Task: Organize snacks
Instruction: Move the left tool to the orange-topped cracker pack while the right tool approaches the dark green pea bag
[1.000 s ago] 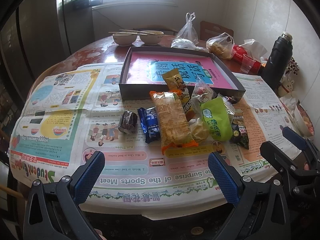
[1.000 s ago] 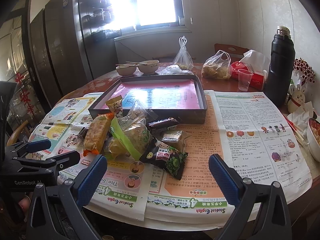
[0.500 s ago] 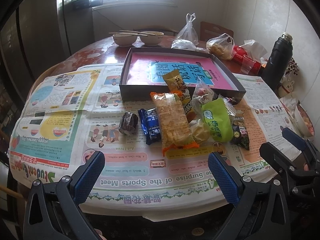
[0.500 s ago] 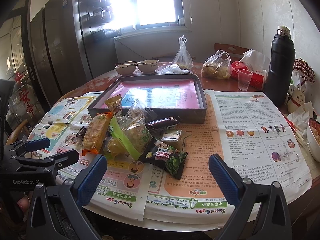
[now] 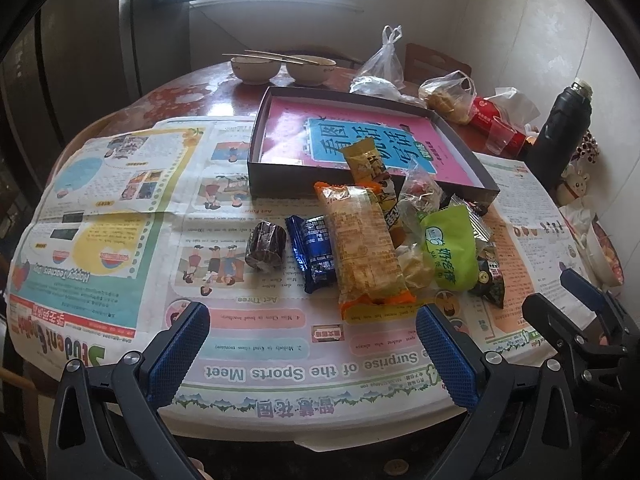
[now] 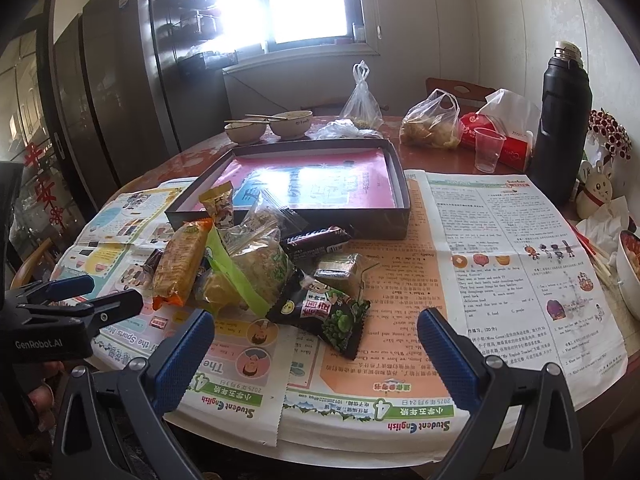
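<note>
Several snack packets lie heaped on newspaper in front of a dark shallow box (image 5: 256,148) (image 6: 400,200) lined with a pink sheet. In the heap are an orange cracker pack (image 5: 362,248) (image 6: 178,262), a blue packet (image 5: 314,250), a small dark round cake (image 5: 266,245), a green bag (image 5: 452,250) and a black-and-green pea packet (image 6: 332,312). A yellow packet (image 5: 364,160) leans on the box's front wall. My left gripper (image 5: 312,344) hangs open over the table's near edge, short of the heap. Open too, my right gripper (image 6: 316,344) sits just before the pea packet.
Two bowls with chopsticks (image 5: 280,66), tied plastic bags (image 6: 430,124), a clear cup (image 6: 488,150), a red tissue pack (image 6: 504,136) and a black flask (image 6: 564,120) stand behind the box. A bowl (image 6: 630,276) sits at the right edge. Newspaper (image 6: 520,260) covers the round table.
Both views have barely shifted; the left gripper has crept slightly toward the snacks. Nothing on the table has moved and both grippers stay open.
</note>
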